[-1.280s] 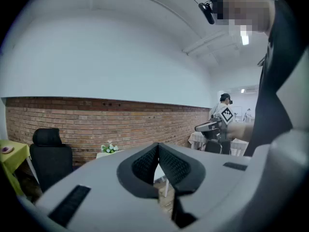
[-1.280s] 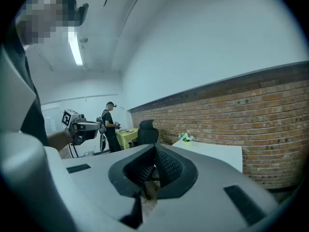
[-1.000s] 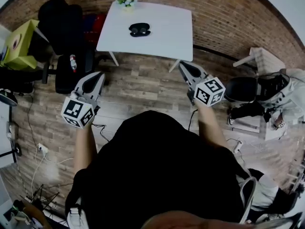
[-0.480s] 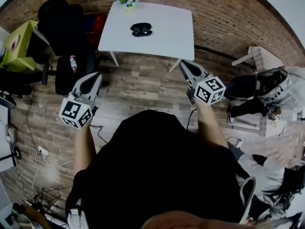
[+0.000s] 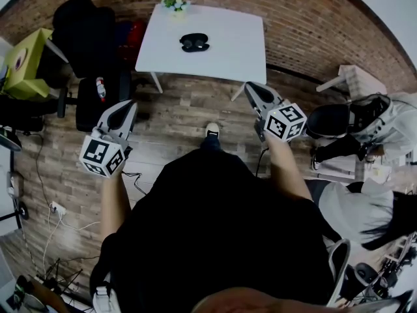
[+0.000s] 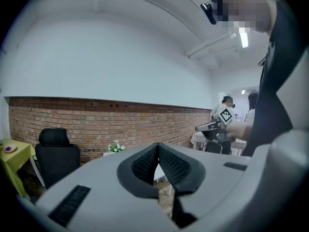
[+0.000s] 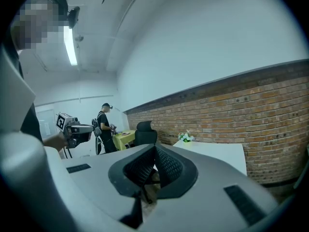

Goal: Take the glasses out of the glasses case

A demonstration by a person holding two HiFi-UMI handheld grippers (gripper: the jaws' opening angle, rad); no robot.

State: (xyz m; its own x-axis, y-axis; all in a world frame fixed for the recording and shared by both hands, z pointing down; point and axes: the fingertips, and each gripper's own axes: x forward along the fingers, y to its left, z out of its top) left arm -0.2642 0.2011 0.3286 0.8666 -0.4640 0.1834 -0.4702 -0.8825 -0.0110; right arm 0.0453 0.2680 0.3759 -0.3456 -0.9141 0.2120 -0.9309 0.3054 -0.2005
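Observation:
A black glasses case [image 5: 194,42] lies closed on the white table [image 5: 228,51], far ahead in the head view. My left gripper [image 5: 129,106] is held over the wooden floor, well short of the table's left leg. My right gripper [image 5: 251,88] hangs just before the table's near right corner. Both are shut with nothing between the pads: the tips meet in the left gripper view [image 6: 158,149] and in the right gripper view [image 7: 154,149]. The case is hidden in both gripper views. No glasses show.
A small flower pot [image 5: 174,1] stands at the table's far edge. A black office chair [image 5: 85,28] and a yellow table [image 5: 25,60] are at the left, a white chair [image 5: 355,80] and another person [image 5: 371,214] at the right. Cables [image 5: 55,207] trail on the floor.
The table sits slightly nearer in the head view, and my shoe now shows below it. The left gripper has sunk a little. A person has come into view at the right.

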